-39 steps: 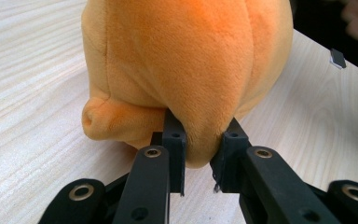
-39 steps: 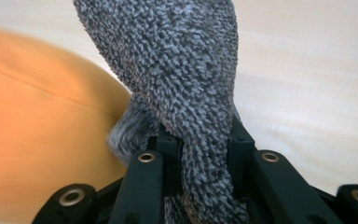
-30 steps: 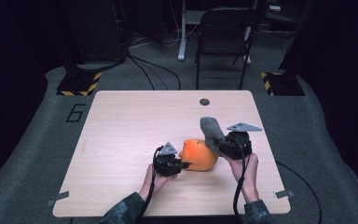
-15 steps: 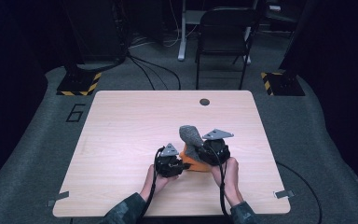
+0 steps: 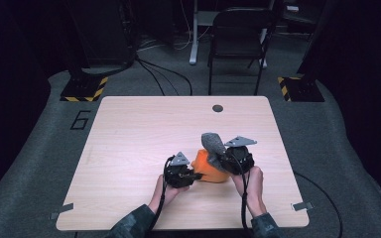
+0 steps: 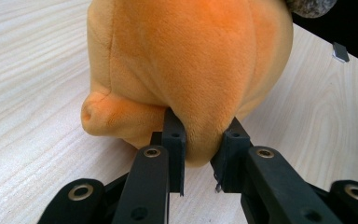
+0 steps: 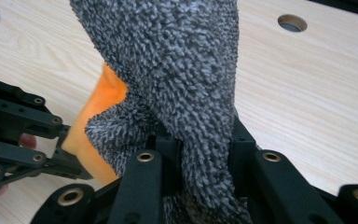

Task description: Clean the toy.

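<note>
An orange plush toy lies on the wooden table, between the two grippers. My left gripper is shut on a fold at the near side of the orange plush toy; its pads pinch the fabric. My right gripper is shut on a grey fuzzy cloth that stands up from its jaws, right over the plush. In the right gripper view the grey cloth rises between the fingers, with the orange plush and the left gripper behind it at the left.
A round cable hole is set in the table's far side. A black chair stands beyond the far edge. Metal clips sit at the table's near corners. Both of the person's hands rest near the front edge.
My right gripper has carried the grey cloth to the left and down, from beside the plush to right over it. The left gripper has kept still on the plush.
</note>
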`<state>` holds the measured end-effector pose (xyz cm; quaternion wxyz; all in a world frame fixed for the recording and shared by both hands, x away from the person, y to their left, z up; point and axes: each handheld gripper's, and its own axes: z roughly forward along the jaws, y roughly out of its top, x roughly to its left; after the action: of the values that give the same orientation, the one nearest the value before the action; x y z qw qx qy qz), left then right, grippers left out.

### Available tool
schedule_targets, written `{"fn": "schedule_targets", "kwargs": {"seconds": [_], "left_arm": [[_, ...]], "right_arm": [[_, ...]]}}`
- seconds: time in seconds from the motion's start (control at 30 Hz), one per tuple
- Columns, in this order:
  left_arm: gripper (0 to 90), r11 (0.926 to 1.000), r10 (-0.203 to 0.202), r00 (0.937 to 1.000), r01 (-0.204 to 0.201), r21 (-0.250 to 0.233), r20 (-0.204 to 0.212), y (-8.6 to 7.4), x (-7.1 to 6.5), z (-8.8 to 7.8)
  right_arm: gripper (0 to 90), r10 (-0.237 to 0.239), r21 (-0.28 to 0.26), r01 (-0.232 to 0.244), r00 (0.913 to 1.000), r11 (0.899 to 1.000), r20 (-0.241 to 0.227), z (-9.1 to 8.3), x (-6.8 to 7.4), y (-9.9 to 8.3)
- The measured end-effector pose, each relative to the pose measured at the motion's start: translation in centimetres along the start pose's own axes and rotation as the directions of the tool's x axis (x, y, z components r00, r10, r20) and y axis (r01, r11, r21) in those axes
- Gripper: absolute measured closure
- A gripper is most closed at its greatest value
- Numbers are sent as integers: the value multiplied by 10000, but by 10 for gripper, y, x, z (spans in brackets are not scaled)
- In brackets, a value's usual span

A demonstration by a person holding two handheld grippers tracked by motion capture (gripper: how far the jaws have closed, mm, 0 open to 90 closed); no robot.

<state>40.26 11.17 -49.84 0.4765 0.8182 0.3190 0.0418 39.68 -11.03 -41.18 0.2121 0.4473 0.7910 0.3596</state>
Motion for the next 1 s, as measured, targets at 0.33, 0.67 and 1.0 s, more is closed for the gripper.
{"fn": "schedule_targets", "kwargs": {"seconds": [0.33, 0.67, 1.0], "left_arm": [[768, 10000, -39, 10000, 39, -40, -10, -1, 0, 1], [768, 10000, -25, 10000, 25, -45, 7, -1, 0, 1], [768, 10000, 34, 10000, -34, -13, -12, -1, 1, 1]], "right_arm": [[726, 866, 481, -899, 9940, 9948, 675, 9, -33, -17], [726, 1559, 1061, -1657, 9832, 9805, 949, 28, -58, -37], [725, 1802, 2281, -1992, 9784, 9531, 1014, 59, -69, -58]]}}
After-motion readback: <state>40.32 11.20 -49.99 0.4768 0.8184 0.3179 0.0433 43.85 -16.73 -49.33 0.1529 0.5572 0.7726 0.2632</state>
